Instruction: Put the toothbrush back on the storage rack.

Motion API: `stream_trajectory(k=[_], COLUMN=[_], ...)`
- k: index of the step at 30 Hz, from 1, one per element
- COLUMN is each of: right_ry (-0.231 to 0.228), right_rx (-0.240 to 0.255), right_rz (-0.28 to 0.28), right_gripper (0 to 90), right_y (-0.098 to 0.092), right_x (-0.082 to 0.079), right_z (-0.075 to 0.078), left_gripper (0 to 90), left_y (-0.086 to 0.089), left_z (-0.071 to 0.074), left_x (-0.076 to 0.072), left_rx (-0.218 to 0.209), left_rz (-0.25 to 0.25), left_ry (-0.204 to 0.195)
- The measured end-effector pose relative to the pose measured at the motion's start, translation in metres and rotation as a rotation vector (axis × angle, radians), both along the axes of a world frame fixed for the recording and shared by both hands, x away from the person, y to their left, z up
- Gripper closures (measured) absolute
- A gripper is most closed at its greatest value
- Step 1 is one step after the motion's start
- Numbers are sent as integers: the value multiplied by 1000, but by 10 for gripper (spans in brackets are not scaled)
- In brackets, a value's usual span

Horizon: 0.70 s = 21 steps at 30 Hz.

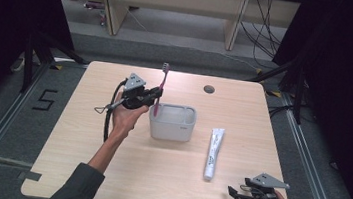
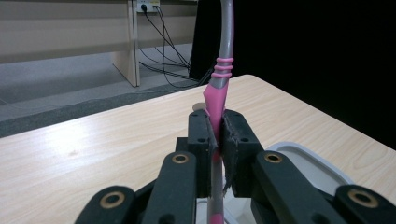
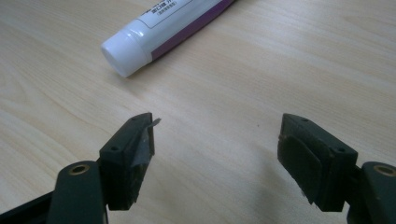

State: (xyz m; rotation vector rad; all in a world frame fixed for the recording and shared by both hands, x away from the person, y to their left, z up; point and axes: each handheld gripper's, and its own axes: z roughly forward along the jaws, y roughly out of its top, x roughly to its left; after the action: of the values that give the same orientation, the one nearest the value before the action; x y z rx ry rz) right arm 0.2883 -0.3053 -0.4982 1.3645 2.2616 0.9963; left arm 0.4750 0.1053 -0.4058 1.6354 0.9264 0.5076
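Observation:
My left gripper [image 1: 155, 95] is shut on a pink and grey toothbrush [image 1: 161, 88], held upright with its bristle head up. The brush's lower end hangs at the left rim of a grey rectangular holder [image 1: 172, 123] in the middle of the table. In the left gripper view the pads clamp the pink part of the toothbrush [image 2: 218, 95], and the holder's rim [image 2: 308, 161] shows below right. My right gripper [image 1: 237, 193] rests open near the table's front right corner. A white toothpaste tube [image 1: 214, 153] lies flat between the holder and that gripper; its cap [image 3: 122, 54] lies beyond the open right gripper [image 3: 217, 149].
A round cable hole [image 1: 209, 89] sits in the tabletop [image 1: 106, 172] behind the holder. Bare wood surrounds the holder and tube. Cables and light wooden furniture legs stand on the floor beyond the table's far edge.

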Motion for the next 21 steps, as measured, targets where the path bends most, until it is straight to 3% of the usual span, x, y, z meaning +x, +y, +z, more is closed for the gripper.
stream_trajectory(k=[16,21], right_ry=[18,-18], right_rx=[12,-20], right_rz=[4,23], right_gripper=[280,280], right_y=[1,-1], right_x=[-1,1], right_z=[0,0], left_gripper=[817,816], left_y=[-3,-1], left_z=[-18,-22], left_x=[1,1], left_rx=[9,5], left_rz=[0,5], left_ry=[6,12])
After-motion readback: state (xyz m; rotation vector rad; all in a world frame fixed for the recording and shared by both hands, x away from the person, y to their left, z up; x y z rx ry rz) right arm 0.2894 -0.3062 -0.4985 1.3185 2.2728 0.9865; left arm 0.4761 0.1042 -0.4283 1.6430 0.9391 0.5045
